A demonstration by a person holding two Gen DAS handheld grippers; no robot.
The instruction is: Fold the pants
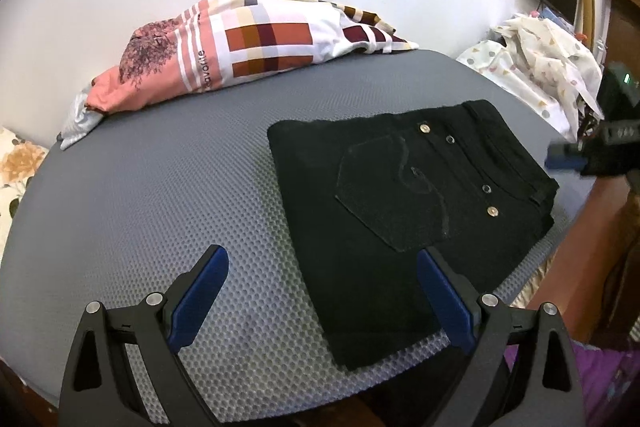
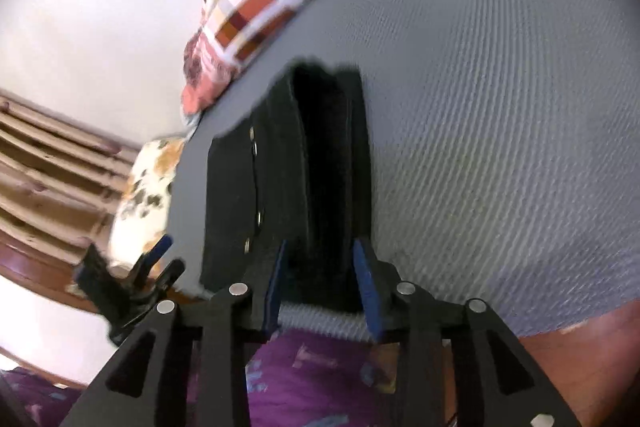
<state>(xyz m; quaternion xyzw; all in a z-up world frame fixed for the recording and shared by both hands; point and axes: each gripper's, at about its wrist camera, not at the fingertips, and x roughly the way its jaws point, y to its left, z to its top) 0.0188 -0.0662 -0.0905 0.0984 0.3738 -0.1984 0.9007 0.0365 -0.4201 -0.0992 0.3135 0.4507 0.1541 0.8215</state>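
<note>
Right wrist view is motion-blurred, so pants (image 2: 288,179) detail is smeared; the right gripper (image 2: 322,279) has its jaws partly apart around the near folded edge, and pad contact can't be made out. Left gripper (image 1: 324,291) is wide and empty, right finger over the pants' (image 1: 400,211) near corner. Pants sit folded on the grey mat (image 1: 160,195), centre-right in the left wrist view, long axis running lower left to upper right, waistband to the right.
</note>
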